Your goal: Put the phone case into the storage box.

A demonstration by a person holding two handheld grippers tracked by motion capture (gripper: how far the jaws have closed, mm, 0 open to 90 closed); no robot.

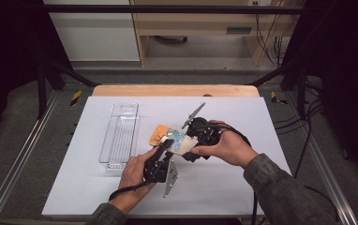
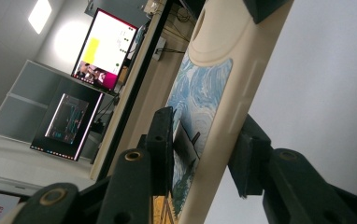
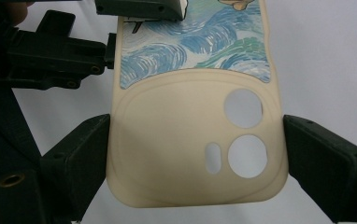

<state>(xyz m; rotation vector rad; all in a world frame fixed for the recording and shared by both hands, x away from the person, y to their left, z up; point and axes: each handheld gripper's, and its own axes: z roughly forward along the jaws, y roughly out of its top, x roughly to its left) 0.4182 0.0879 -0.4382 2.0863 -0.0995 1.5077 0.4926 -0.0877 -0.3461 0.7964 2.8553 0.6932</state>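
Observation:
A cream phone case with a blue swirl painting and an orange corner hangs just above the white table, held from both ends. My left gripper is shut on its near edge; in the left gripper view the case stands edge-on between the two black pads of that gripper. My right gripper is shut across the camera end. In the right gripper view its jaws press both side edges of the case, which has two round lens holes, and the gripper looks straight down on it.
A clear plastic packaging tray lies lengthwise at the left of the table. A wooden edge borders the far side. Dark frame rails and cables run along both sides. Monitors show in the left gripper view.

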